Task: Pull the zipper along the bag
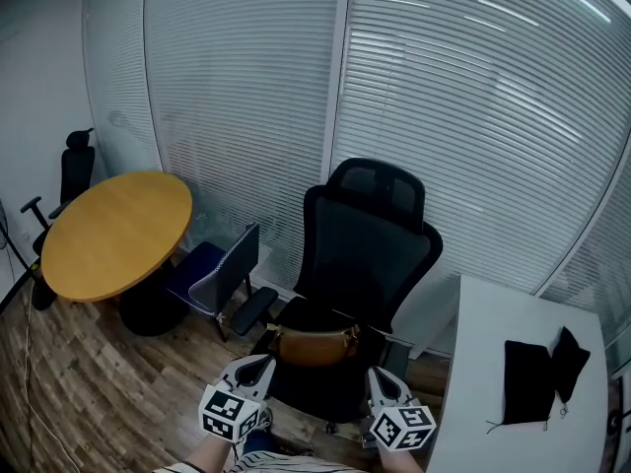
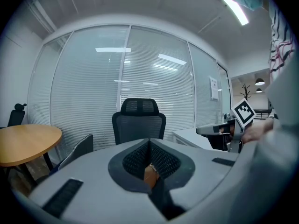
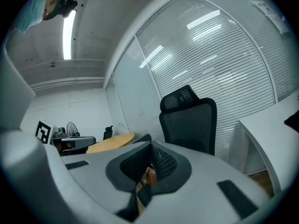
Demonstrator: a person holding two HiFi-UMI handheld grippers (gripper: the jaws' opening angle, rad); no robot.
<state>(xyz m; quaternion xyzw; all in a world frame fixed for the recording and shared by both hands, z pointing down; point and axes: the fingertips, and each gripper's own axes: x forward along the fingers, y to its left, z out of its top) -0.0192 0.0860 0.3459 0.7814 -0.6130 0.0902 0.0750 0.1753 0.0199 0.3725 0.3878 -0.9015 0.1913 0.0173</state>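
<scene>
A brown bag (image 1: 314, 344) lies across the seat of a black mesh office chair (image 1: 370, 244). My left gripper (image 1: 259, 365) hangs just short of the bag's left end, and my right gripper (image 1: 379, 375) just short of its right end; neither touches it. Both are shut with nothing between the jaws. In the left gripper view the shut left gripper (image 2: 149, 143) lets only a sliver of the bag (image 2: 150, 174) show below, and the right gripper (image 2: 200, 131) reaches in from the right. In the right gripper view the right gripper (image 3: 150, 146) covers most of the bag (image 3: 149, 175).
A round wooden table (image 1: 113, 233) stands at the left, with a grey side chair (image 1: 222, 269) between it and the office chair. A white desk (image 1: 493, 323) at the right carries black pouches (image 1: 532, 377). Glass walls with blinds close off the back.
</scene>
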